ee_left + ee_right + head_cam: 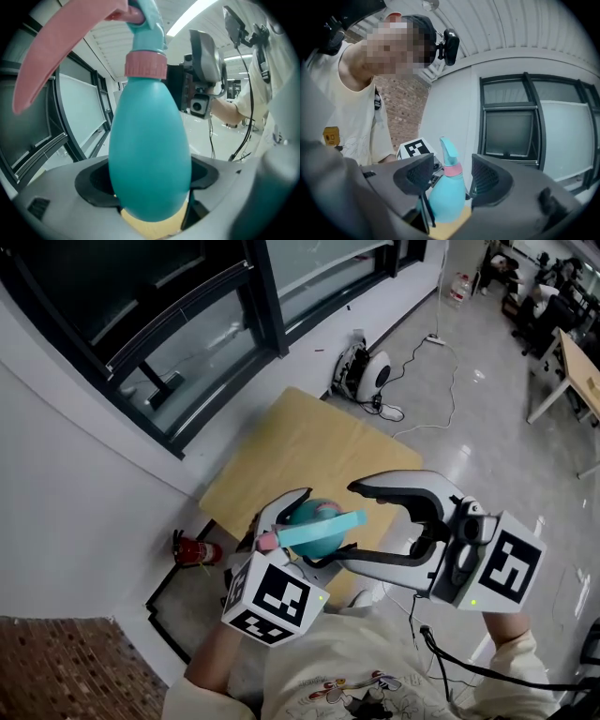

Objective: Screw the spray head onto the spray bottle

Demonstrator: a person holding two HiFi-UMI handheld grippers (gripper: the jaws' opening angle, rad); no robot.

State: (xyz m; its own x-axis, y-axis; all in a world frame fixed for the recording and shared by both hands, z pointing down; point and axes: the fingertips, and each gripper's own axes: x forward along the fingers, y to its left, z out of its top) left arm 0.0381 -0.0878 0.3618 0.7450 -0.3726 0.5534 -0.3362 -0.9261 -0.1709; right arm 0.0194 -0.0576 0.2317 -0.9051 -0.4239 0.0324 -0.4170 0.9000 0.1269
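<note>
**Left gripper point(149, 185) clamps bottle; head seated**

Your left gripper is pinching the belly of the spray bottle point(150, 154), held in mid-air at the centre of the head view, table point(309, 442) at its 12 o'clock. Your right gripper point(451, 179) stands spread, pads flanking the bottle without contact. The spray head point(446, 149) already sits on the neck, pink collar point(453, 169) down on the shoulder; judge only a tightening check as left. In both gripper views the long axis runs 6 to 12 o'clock, head at 12.
</note>
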